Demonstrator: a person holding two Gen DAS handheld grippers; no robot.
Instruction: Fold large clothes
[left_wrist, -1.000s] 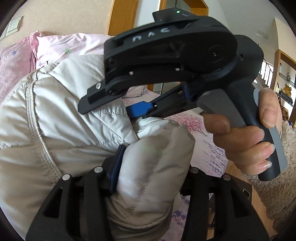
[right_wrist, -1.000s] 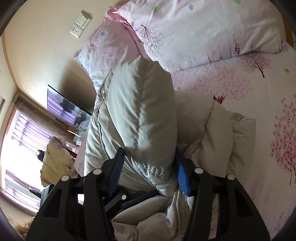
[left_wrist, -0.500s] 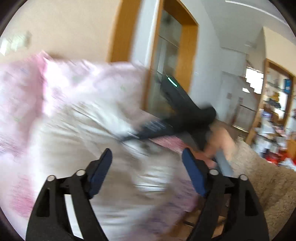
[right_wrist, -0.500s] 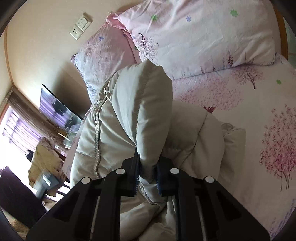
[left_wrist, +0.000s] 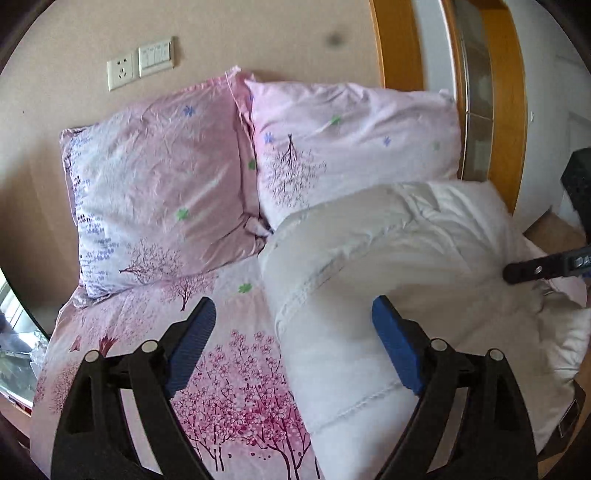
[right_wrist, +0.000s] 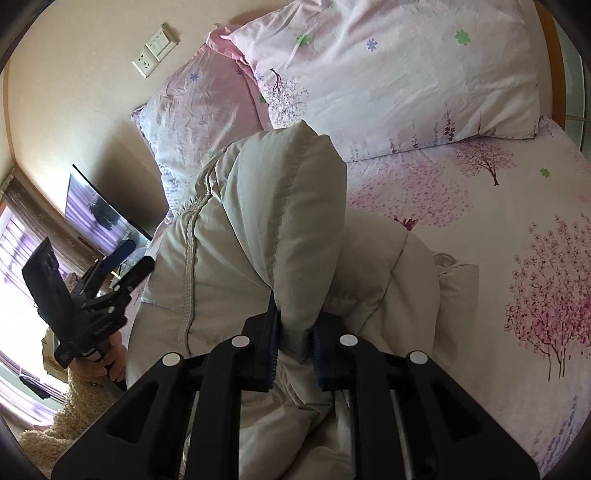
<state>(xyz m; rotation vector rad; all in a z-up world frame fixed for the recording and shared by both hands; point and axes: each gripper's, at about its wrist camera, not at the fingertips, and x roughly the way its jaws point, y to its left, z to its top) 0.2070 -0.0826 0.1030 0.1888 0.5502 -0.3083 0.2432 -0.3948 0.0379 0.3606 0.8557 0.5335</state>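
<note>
A pale beige quilted puffer jacket lies bunched on the pink floral bed sheet, right of middle in the left wrist view. My left gripper hangs above its near edge, jaws still opening, nothing between the blue pads. In the right wrist view my right gripper is shut on a padded fold of the jacket, which stands up in front of the camera. The left gripper shows there at the far left, held by a hand. The right gripper's finger pokes in at the left view's right edge.
Two pink floral pillows lean on the beige wall at the bed's head. A socket and switch plate sit above them. A wooden door frame stands at the right. A dark screen and bright window lie left.
My left gripper let go of the jacket sleeve, opened wide and swung back and up, away from it. My right gripper closed on the fold of jacket and has stayed in place.
</note>
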